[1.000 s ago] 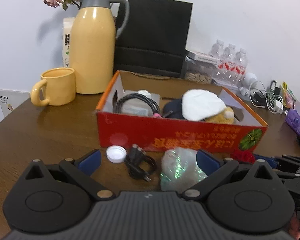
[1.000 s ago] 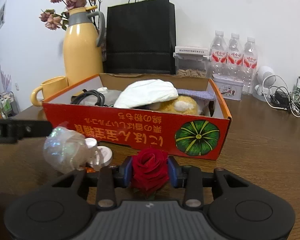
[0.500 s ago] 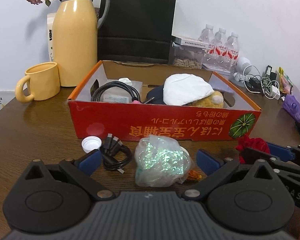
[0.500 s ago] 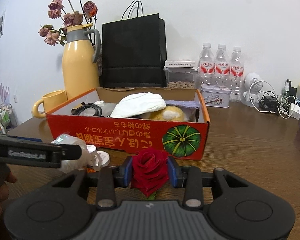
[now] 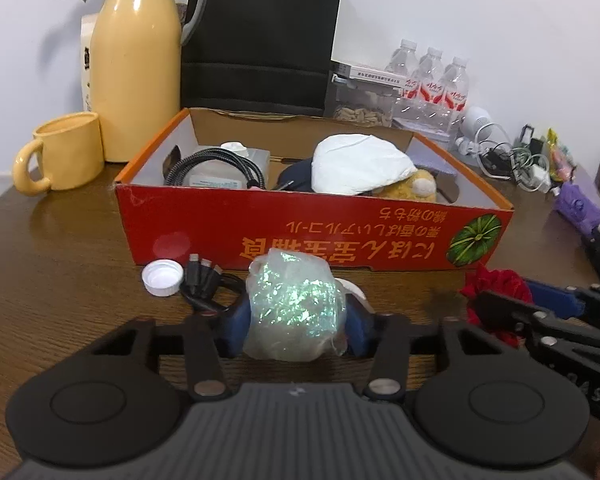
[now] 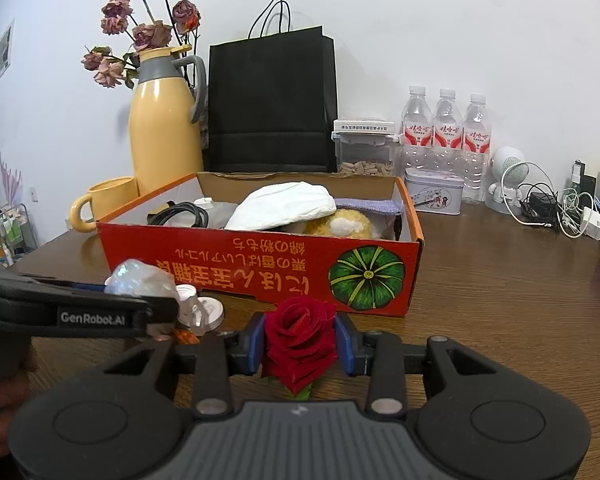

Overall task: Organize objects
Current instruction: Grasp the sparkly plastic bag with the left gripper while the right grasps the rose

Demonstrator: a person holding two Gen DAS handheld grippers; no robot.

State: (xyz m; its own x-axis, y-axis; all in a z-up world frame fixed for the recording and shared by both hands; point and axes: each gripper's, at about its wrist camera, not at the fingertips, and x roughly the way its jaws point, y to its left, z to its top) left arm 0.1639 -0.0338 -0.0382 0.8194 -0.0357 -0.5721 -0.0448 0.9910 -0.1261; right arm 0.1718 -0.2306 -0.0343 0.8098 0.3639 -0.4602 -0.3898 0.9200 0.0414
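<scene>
On the wooden table (image 6: 500, 280), left gripper (image 5: 296, 320) is closing on iridescent bag (image 5: 296, 304); right gripper (image 6: 300, 344) clamps red rose (image 6: 300, 340).

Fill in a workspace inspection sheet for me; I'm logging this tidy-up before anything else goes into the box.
Surface: brown wooden table, crowded along the wall.
Job's things: red cardboard box part filled; iridescent bag and red rose on the table in front of it.
Clutter: white cap, yellow mug, yellow jug, black paper bag, water bottles.
Grippers: left gripper closing around the bag; right gripper shut on the rose.
Cables: black cable beside the cap; tangled chargers.
Surroundings: white wall.
</scene>
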